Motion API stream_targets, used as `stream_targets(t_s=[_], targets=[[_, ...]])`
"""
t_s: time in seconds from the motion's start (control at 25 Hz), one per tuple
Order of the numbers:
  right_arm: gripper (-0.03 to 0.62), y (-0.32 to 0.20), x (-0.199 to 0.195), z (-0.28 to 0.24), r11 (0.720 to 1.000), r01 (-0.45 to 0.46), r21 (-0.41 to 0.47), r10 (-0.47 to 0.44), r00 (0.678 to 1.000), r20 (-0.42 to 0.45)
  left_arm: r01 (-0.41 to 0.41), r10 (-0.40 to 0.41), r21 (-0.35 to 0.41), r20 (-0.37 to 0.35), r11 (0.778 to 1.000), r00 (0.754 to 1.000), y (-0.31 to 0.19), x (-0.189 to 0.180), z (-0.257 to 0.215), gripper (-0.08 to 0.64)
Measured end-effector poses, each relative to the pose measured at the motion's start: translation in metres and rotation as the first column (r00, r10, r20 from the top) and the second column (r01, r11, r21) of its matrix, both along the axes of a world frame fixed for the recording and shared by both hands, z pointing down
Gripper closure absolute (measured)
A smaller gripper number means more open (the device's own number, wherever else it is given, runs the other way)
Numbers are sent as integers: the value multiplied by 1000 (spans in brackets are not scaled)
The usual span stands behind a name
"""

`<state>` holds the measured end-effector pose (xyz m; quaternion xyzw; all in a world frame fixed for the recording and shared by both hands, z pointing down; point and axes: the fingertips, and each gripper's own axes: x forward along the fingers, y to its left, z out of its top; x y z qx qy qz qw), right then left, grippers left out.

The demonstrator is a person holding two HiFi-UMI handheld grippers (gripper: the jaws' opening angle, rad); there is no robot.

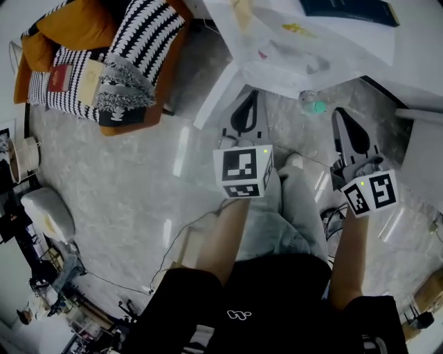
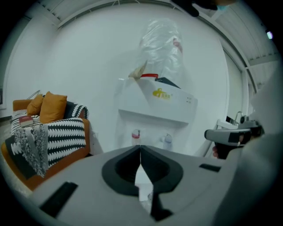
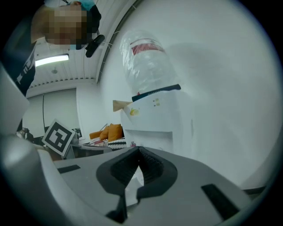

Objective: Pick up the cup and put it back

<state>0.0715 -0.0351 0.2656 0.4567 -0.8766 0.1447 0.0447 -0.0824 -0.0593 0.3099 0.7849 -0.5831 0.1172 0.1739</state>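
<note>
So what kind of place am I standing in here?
Probably a lounge or office break corner: a white water dispenser with a bottle on top, a sofa with orange and striped cushions, and a glossy stone-look floor.

water dispenser (image 2: 159,103) | orange armchair (image 1: 169,66) | striped cushions (image 1: 147,31) | marble floor (image 1: 118,183)

Sofa (image 1: 169,66) cut off at top edge, dark book (image 1: 349,10) cropped too, dispenser taps (image 2: 136,135) tiny
</note>
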Motion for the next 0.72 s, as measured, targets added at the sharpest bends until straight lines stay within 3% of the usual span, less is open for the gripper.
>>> stream_targets(t_s=[0.24, 0.52, 0.72], targets=[[584, -8, -17, 60, 998, 56, 30, -56, 998, 13, -27, 27, 32, 6, 999, 1000, -13, 16, 54, 546], [584, -12, -27, 159, 997, 75, -12, -74, 994, 76, -56, 56, 13, 34, 998, 998, -11, 9, 146, 546], [584, -23, -15, 226, 996, 84, 2, -84, 996, 32, -58, 56, 46, 43, 997, 998, -24, -4, 197, 546]])
